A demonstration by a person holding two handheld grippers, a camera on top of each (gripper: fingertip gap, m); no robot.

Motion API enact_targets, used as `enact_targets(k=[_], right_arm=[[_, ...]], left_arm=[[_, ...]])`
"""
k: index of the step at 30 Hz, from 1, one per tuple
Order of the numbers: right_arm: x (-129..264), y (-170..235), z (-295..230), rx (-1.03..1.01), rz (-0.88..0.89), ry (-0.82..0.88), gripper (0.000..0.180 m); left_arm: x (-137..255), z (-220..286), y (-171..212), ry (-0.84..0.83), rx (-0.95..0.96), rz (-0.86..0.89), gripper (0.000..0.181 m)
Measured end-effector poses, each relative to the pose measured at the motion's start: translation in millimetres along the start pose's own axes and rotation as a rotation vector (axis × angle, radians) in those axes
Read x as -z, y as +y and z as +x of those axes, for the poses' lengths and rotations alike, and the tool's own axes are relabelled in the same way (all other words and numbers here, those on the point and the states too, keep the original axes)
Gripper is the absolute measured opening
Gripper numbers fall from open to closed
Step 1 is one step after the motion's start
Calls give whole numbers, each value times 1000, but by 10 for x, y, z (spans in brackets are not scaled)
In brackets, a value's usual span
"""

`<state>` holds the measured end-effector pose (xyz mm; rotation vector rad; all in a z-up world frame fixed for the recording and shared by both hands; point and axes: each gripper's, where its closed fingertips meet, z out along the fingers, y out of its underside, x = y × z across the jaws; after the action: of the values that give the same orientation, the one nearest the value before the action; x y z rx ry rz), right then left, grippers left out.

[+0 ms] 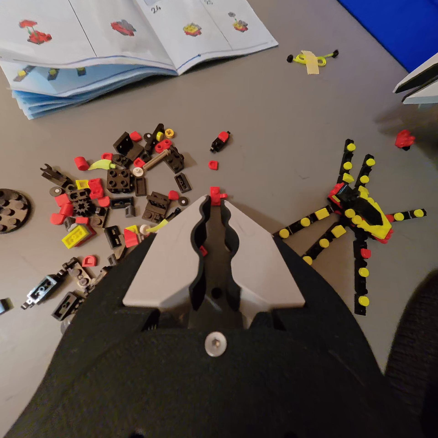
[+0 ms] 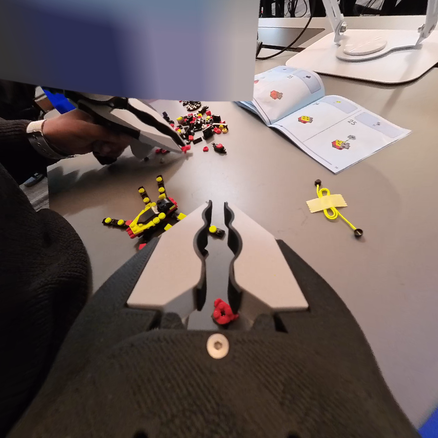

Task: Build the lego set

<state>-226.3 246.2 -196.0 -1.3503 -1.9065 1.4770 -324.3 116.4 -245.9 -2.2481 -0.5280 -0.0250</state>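
Observation:
My left gripper [image 1: 216,198] is shut on a small red clip piece [image 1: 215,192] at its tips, low over the grey table; it also shows in the right wrist view [image 2: 183,148]. Left of it lies a pile of loose red, black and yellow pieces [image 1: 113,189]. A black, yellow and red spider-like build [image 1: 360,213] lies to its right, also seen in the right wrist view [image 2: 147,218]. My right gripper [image 2: 216,203] is slightly open and empty, above the table beside the build. A small red assembly [image 2: 222,312] lies on the table below its finger bases.
An open instruction booklet [image 1: 118,35] lies at the back, also seen in the right wrist view [image 2: 320,123]. A yellow string with tape [image 2: 329,206] lies right of my right gripper. A round black plate [image 1: 11,211] sits far left. A white monitor stand [image 2: 367,54] stands behind. Tip to tip, the grippers are about 20 cm apart.

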Motion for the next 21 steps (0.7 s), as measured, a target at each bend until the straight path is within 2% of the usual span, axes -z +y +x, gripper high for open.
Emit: enact_targets(k=[6, 21], right_arm=[[0, -1, -2, 2, -1, 0, 8], [-10, 17, 7, -3, -7, 0, 8]], left_arm=[[141, 6, -150, 6, -14, 101, 6], [168, 23, -156, 49, -20, 130, 6]])
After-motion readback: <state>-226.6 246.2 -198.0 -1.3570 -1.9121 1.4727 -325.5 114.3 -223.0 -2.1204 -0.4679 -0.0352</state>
